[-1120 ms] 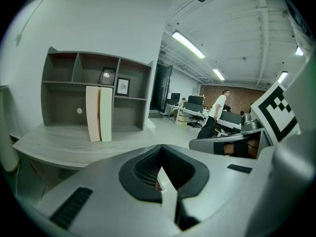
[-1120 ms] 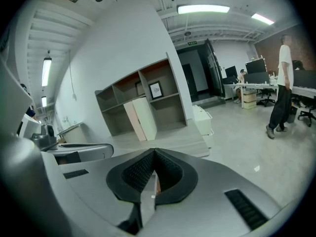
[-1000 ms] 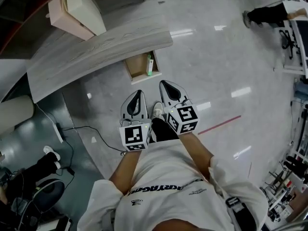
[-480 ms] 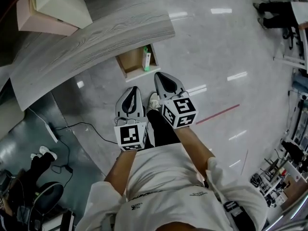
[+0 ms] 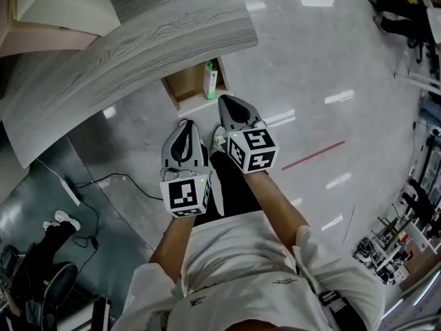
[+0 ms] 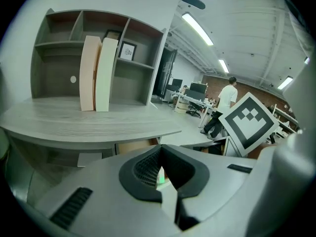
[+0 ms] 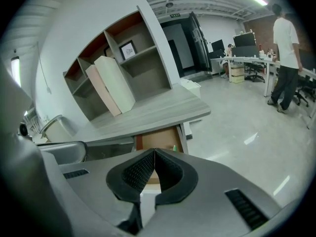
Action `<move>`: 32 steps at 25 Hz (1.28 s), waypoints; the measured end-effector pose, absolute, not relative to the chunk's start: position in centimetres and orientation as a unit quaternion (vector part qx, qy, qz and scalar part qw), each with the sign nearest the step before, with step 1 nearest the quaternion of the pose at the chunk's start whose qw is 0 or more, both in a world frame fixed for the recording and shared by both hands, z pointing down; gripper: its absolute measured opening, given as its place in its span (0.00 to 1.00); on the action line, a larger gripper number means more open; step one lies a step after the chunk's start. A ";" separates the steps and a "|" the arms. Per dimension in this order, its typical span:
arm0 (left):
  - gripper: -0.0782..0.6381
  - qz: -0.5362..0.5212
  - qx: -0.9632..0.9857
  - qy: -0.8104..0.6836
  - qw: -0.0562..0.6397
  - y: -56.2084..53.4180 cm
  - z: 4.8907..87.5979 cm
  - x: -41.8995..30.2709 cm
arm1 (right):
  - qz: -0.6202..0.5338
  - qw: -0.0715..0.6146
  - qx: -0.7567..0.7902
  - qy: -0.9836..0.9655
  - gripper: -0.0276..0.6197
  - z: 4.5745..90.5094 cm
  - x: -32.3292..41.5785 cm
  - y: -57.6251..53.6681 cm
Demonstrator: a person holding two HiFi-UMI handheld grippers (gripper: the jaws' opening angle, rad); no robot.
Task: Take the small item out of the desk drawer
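The grey wooden desk (image 5: 138,43) fills the upper left of the head view. Its drawer (image 5: 186,83) stands pulled out, brown inside. A small white and green item (image 5: 210,79) lies along the drawer's right side. My left gripper (image 5: 185,123) is shut and empty, a short way in front of the drawer. My right gripper (image 5: 226,101) is shut and empty too, its tip just below the item. In the right gripper view the drawer (image 7: 160,138) and the green item (image 7: 174,147) show above the shut gripper (image 7: 154,151). The left gripper (image 6: 159,148) points at the desk (image 6: 98,127).
Pink and cream binders (image 5: 62,9) stand on the desk against a shelf unit (image 6: 98,43). A cable (image 5: 117,181) and a power strip (image 5: 65,188) lie on the floor at the left, near a seated person's foot (image 5: 58,219). Another person (image 7: 286,48) stands at the right.
The desk and open drawer have drawn nearer to both grippers, and the right gripper's tip now nearly reaches the drawer's front. Both grippers have stayed shut.
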State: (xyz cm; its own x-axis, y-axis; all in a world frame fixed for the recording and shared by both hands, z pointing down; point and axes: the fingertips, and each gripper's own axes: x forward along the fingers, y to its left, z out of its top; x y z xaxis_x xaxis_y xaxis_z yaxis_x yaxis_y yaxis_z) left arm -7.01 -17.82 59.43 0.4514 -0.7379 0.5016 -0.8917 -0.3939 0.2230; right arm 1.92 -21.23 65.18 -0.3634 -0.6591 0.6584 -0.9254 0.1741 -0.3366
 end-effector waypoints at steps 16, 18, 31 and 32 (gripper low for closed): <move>0.13 0.167 0.812 -0.496 0.258 -18.3 64.8 -7.3 | 0.395 0.208 0.541 -0.712 0.21 73.6 2.0 -22.2; 0.13 0.169 0.812 -0.495 0.260 -18.4 65.2 -7.1 | 0.398 0.211 0.541 -0.710 0.23 74.3 1.9 -22.2; 0.13 0.187 0.806 -0.493 0.267 -18.1 67.6 -7.5 | 0.413 0.226 0.544 -0.695 0.32 78.0 1.9 -23.4; 0.13 0.187 0.806 -0.493 0.268 -18.0 67.6 -7.5 | 0.414 0.227 0.544 -0.694 0.32 78.1 1.9 -23.4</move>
State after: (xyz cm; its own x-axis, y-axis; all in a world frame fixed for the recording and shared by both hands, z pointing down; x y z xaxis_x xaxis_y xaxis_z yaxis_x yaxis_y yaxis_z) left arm -7.48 -18.03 67.55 0.4433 -0.6950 0.5661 -0.8956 -0.3698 0.2473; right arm 1.92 -23.45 78.14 -0.3050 -0.5667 0.7654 -0.9426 0.0649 -0.3276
